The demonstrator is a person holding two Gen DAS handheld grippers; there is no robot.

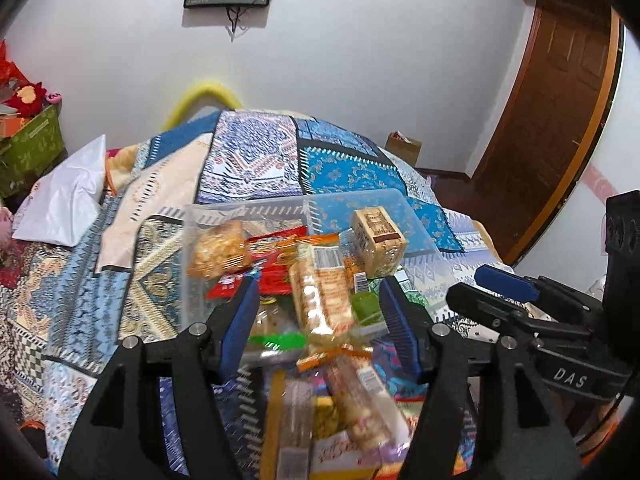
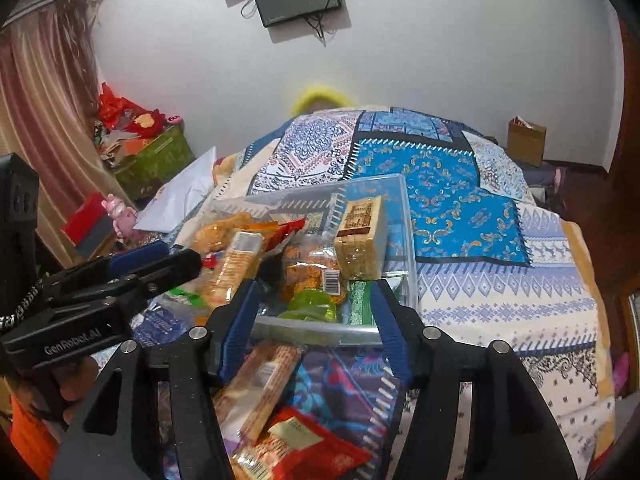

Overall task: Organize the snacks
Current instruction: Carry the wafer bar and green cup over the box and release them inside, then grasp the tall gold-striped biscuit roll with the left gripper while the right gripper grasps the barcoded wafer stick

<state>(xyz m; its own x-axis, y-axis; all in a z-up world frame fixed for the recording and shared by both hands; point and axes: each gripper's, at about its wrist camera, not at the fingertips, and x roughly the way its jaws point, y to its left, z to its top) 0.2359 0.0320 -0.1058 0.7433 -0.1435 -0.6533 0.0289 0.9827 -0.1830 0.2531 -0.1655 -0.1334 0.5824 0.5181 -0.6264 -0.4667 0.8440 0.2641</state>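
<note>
A clear plastic bin [image 1: 248, 208] sits on the bed, piled with snacks: a boxy pale packet with a brown label [image 1: 378, 240], a long cracker packet [image 1: 320, 296], a red packet [image 1: 272, 248] and an orange bag [image 1: 218, 250]. My left gripper [image 1: 318, 282] hangs open at the bin's near edge; the cracker packet lies between its fingers, untouched by the pads. My right gripper [image 2: 315, 285] is open too, over the near wall of the bin [image 2: 408, 240], by a green tub [image 2: 312, 304]. More packets [image 2: 260, 384] lie loose in front of the bin.
A patchwork bedspread [image 2: 460, 200] covers the bed. A white bag [image 1: 64, 204] lies at its left, a green box [image 2: 156, 160] of clutter beyond. A cardboard box [image 2: 526, 136] stands by the far wall, a wooden door [image 1: 560, 128] at right.
</note>
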